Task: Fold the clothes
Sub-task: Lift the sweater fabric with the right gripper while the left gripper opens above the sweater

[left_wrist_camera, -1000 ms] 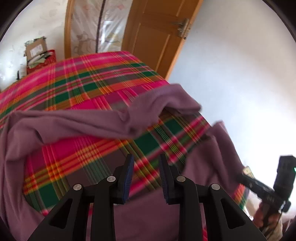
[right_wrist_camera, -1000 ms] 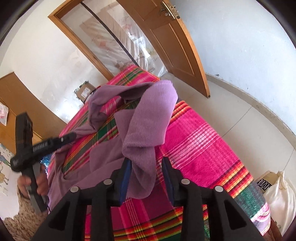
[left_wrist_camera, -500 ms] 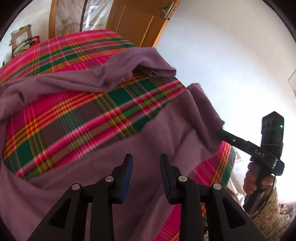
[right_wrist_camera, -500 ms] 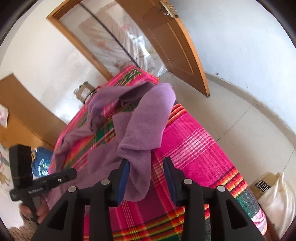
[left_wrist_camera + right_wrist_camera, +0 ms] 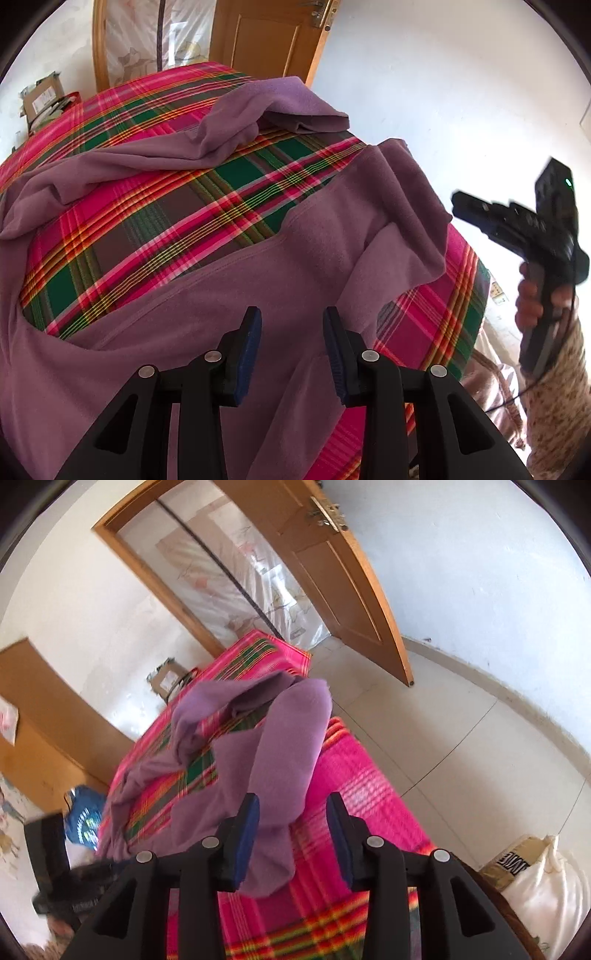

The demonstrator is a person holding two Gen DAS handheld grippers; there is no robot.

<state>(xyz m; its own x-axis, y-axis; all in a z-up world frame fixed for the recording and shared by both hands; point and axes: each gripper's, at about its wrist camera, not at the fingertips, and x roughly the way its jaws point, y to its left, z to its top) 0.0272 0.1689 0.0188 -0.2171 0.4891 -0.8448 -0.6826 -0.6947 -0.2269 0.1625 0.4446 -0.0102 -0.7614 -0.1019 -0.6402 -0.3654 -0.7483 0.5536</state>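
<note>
Purple fleece garment [image 5: 229, 280] sprawled limp on the plaid bed [image 5: 155, 221]; my 2 tools, left [image 5: 291, 345] and right [image 5: 291, 829], gaped empty; I'd pinch its hem.

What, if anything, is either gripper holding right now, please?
Nothing. The left gripper is open above the purple garment; the right gripper is open, with a fold of the garment lying loose between its fingers.

One purple garment [image 5: 229, 295] on one plaid bed [image 5: 155, 229], two tools, left tool [image 5: 291, 347] and right tool [image 5: 292, 829], one wooden door [image 5: 332, 576], one cardboard box [image 5: 40, 101]
</note>
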